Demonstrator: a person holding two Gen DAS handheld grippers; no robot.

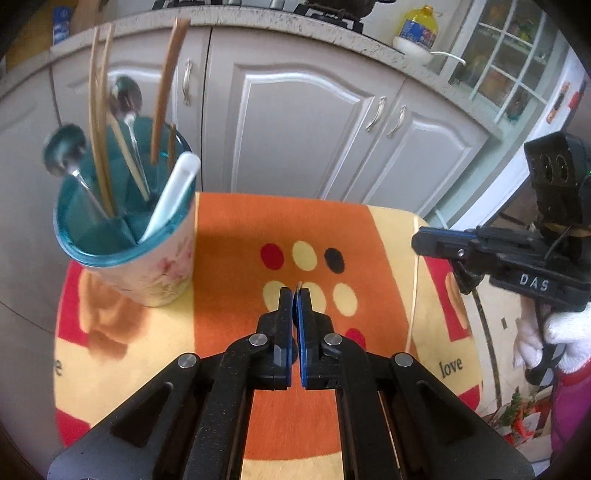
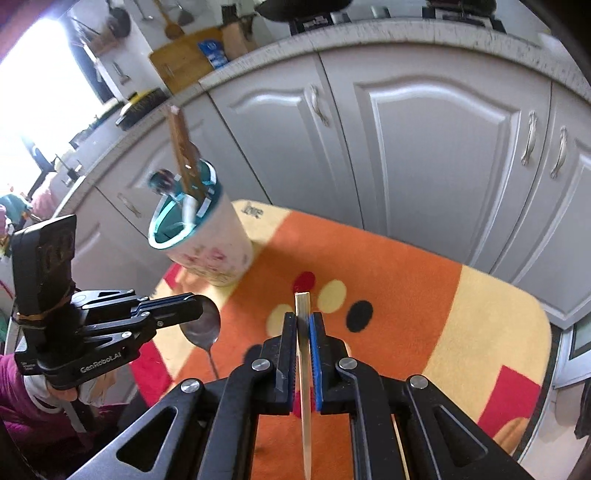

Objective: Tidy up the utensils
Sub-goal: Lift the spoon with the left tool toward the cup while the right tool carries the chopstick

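Left tongs (image 2: 199, 308) gripping spoon (image 2: 203, 326), right tongs (image 2: 303, 321) gripping chopstick (image 2: 303, 369)

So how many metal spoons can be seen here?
3. In the utensil holder, bowl up: the left spoon and the rear spoon. The third spoon is gripped by the left hand-held gripper. Others may be hidden inside the holder.

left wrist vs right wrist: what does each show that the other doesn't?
Left wrist only: the dividers inside the holder, and the oil bottle on the counter.
Right wrist only: the bowl of the spoon gripped by the left tool, the stick clamped in the right tool, and the cutting board.
Both: holder with utensils, orange mat, white cabinets, and the opposite tool.
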